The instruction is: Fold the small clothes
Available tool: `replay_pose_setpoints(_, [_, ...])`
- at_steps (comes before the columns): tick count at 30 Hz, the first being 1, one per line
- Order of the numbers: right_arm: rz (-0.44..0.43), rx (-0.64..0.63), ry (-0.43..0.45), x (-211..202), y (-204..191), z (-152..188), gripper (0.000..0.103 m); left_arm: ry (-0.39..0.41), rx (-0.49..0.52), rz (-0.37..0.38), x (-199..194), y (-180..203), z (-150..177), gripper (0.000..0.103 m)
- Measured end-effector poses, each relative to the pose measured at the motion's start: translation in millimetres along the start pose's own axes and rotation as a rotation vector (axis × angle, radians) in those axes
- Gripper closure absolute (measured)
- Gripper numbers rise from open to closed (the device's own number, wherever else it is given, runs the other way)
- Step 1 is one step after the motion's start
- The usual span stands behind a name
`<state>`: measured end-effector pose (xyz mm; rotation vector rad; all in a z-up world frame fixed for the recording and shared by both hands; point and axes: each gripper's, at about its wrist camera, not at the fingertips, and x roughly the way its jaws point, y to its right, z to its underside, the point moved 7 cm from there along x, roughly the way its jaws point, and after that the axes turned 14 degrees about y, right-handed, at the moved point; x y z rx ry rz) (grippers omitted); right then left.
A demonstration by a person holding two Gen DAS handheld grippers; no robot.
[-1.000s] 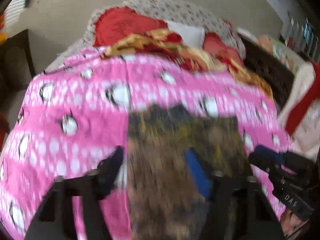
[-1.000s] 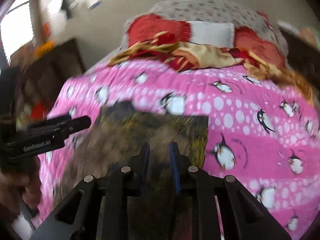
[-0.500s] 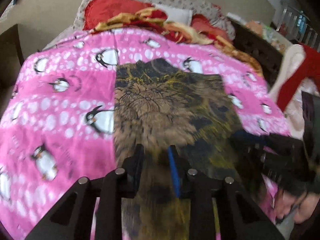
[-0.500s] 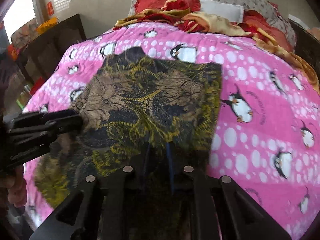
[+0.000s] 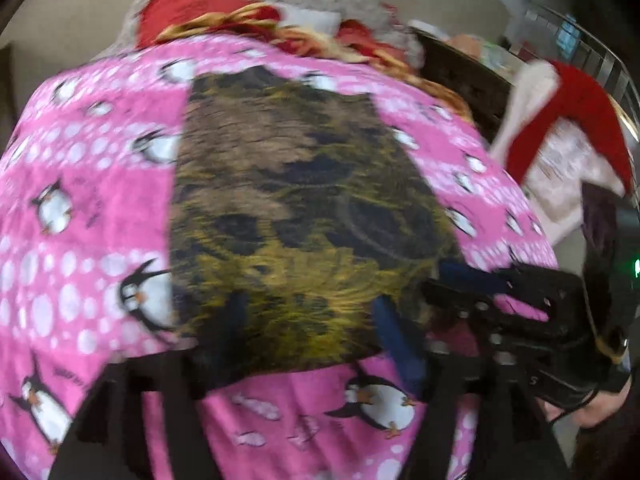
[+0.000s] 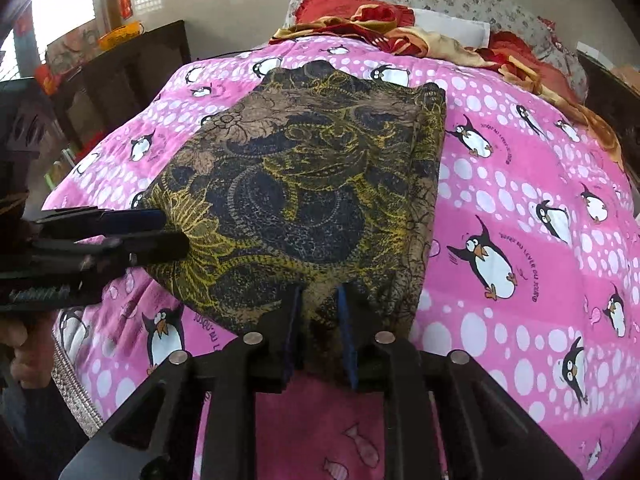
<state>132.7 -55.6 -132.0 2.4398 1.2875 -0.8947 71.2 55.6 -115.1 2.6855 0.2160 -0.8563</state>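
Observation:
A dark patterned cloth (image 6: pixel 304 184) in brown, black and yellow lies spread on the pink penguin blanket (image 6: pixel 520 200); it also shows in the left wrist view (image 5: pixel 288 208). My right gripper (image 6: pixel 318 308) is shut on the cloth's near edge, with fabric pinched between its blue pads. My left gripper (image 5: pixel 312 328) stands open at the cloth's near edge, fingers wide apart, with nothing held. The left gripper also shows at the left of the right wrist view (image 6: pixel 120 236), at the cloth's left corner. The right gripper shows at the right of the left wrist view (image 5: pixel 472 280).
Red and gold cloths (image 6: pixel 384 28) and pillows (image 6: pixel 460 0) are piled at the far end of the bed. A dark wooden cabinet (image 6: pixel 120 76) stands left of the bed. Red and white clothes (image 5: pixel 560 128) lie to the right of the bed.
My left gripper has opened from shut and let go of the cloth's edge. The cloth now lies flatter on the blanket. My right gripper stays shut on the cloth.

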Motion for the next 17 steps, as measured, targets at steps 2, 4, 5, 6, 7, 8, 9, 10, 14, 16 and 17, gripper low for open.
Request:
replay_pose_setpoints(2, [-0.009, -0.015, 0.018, -1, -3, 1, 0.087, -0.006, 0.064, 0.005, 5, 12, 3, 0.003])
replay_pose_setpoints(4, [-0.022, -0.02, 0.029, -4, -5, 2, 0.082, -0.014, 0.084, -0.012, 5, 17, 5, 0.0])
replay_pose_setpoints(5, [-0.015, -0.025, 0.031, -5, -6, 2, 0.082, -0.014, 0.067, -0.011, 5, 16, 4, 0.0])
replay_pose_setpoints(6, [-0.02, -0.02, 0.034, -4, -6, 2, 0.082, -0.017, 0.047, -0.005, 5, 14, 3, 0.0])
replay_pose_setpoints(7, [-0.025, -0.019, 0.037, -5, -6, 0, 0.08, -0.02, 0.015, 0.008, 5, 12, 1, 0.0])
replay_pose_setpoints(8, [-0.029, -0.022, 0.04, -5, -7, 0, 0.077, -0.023, -0.008, 0.019, 5, 10, -1, 0.0])
replay_pose_setpoints(9, [-0.03, -0.03, 0.042, -6, -9, 0, 0.076, -0.023, -0.024, 0.026, 5, 8, -3, 0.0])
replay_pose_setpoints(10, [-0.03, -0.038, 0.043, -6, -11, 0, 0.071, -0.021, -0.049, 0.036, 5, 6, -5, 0.0])
replay_pose_setpoints(14, [-0.062, -0.081, 0.033, -4, -23, 2, 0.047, 0.019, -0.106, 0.066, 2, 3, -6, 0.0])
replay_pose_setpoints(16, [-0.07, -0.092, 0.029, -2, -26, 3, 0.039, 0.022, -0.111, 0.063, 1, 3, -7, 0.0])
replay_pose_setpoints(17, [-0.077, -0.101, 0.023, 0, -29, 4, 0.035, 0.015, -0.11, 0.06, 2, 4, -7, 0.0])
